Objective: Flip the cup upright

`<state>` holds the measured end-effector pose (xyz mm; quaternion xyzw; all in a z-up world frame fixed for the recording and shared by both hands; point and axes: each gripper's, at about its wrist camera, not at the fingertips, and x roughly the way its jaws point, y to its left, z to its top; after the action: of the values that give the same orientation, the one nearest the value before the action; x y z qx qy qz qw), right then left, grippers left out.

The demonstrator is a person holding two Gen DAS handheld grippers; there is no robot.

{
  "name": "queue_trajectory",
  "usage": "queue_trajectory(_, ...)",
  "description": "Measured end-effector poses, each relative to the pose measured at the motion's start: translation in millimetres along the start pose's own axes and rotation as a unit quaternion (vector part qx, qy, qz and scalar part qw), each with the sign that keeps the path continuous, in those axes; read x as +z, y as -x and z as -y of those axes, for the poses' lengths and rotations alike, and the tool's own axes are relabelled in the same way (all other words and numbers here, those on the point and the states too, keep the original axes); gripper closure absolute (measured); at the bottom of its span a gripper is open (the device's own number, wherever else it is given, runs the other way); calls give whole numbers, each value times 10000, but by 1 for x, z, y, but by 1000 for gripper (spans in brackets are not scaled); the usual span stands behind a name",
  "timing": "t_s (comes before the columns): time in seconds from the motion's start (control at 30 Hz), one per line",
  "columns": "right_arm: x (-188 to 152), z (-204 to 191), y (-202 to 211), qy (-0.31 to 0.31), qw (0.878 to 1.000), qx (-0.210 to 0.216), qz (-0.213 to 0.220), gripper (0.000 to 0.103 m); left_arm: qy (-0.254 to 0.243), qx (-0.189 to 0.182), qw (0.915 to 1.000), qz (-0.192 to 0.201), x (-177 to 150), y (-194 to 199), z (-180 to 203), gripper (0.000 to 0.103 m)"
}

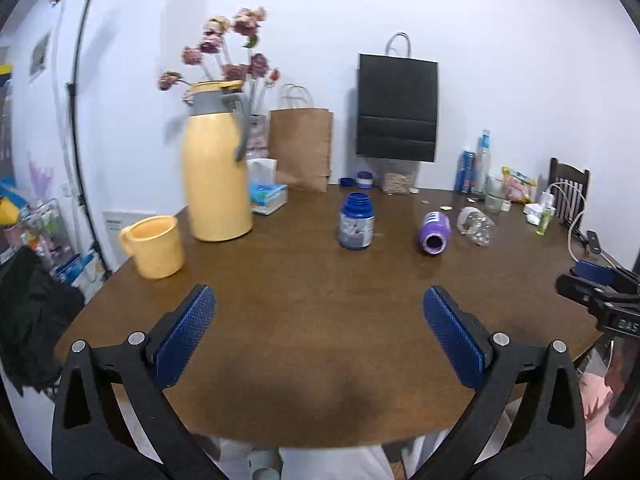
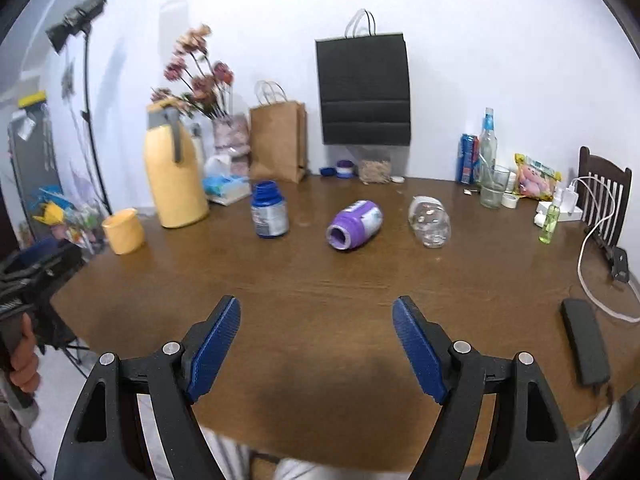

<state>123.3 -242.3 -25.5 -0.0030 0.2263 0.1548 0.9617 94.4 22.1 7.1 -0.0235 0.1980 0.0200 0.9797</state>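
Note:
A yellow cup (image 1: 154, 246) stands upright, mouth up, at the table's left edge; it also shows in the right wrist view (image 2: 123, 231). A yellow thermos jug (image 1: 214, 164) stands behind it. My left gripper (image 1: 319, 307) is open and empty above the near table edge, well right of the cup. My right gripper (image 2: 316, 318) is open and empty above the near edge. A blue jar (image 2: 269, 210) stands upright; a purple jar (image 2: 354, 224) and a clear glass jar (image 2: 429, 222) lie on their sides mid-table.
The brown wooden table (image 2: 320, 276) carries a tissue box (image 1: 267, 196), a brown paper bag (image 2: 277, 142), a black bag (image 2: 363, 88), bottles and a glass (image 2: 493, 186) at the back right, a white cable (image 2: 588, 272) and a black device (image 2: 585, 340) on the right.

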Motion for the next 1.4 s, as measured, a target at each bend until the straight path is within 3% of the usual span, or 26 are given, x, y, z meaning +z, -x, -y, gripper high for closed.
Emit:
queue_trajectory(0.2, -1, -14, 10, 42, 9996, 130, 228, 20, -41, 196, 9998, 77, -2, 12, -5, 0)
queue_trajectory(0.3, -9, -17, 6, 44, 9999, 97, 83, 20, -43, 195, 9997, 139, -3, 16, -2, 0)
queue_trajectory(0.83, -48, -47, 64, 353, 9983, -4, 458, 20, -242, -120, 9990, 361, -50, 69, 21, 0)
queue_trajectory(1.03, -50, -50, 61, 310, 9987, 67, 408, 20, -346, -100, 9979, 532, -50, 75, 25, 0)
queue_trajectory(1.4, -52, -50, 55, 242, 9991, 118, 322, 20, -275, -133, 9986, 425, -51, 71, 22, 0)
